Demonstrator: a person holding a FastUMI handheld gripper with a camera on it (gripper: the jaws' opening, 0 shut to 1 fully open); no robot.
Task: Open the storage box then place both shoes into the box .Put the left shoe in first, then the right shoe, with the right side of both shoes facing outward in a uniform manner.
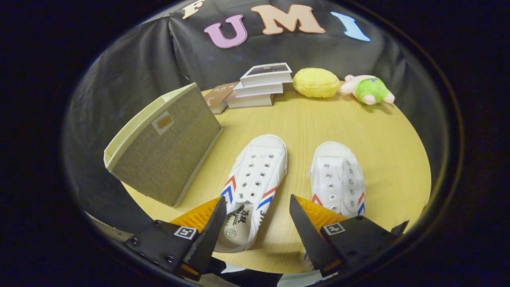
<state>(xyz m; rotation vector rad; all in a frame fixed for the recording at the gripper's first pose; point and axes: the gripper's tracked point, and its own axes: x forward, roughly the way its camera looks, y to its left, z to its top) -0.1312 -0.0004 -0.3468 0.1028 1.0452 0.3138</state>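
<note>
Gripper (257, 217) spread wide, pinching nothing, hanging above the near edge of the round wooden table (382, 131) with the heel end of the left-hand shoe between its fingers.

Far left: storage box (165, 149), fabric-sided, tipped on its side at the table's edge, pale rim turned up and away. Whether lidded or open, hard to tell from this angle; no shoe inside as far as can be seen.

Just right of the box: left-hand shoe (255, 179), white with red and blue stripes, toe pointing away, heel opening below the fingers. Beside it, apart by a strip of bare wood: right-hand shoe (338, 179), same pattern, toe also away, heel partly hidden behind the right finger.

Beyond the shoes, along the far edge: stack of books (259, 85), then a yellow cushion (316, 82), then a pink and green plush toy (368, 90).

Judged from this: task barely begun. Both shoes out on the table, neither gripped. Left to do: get the box open and accessible, then the left shoe in, then the right, right sides facing outward.
</note>
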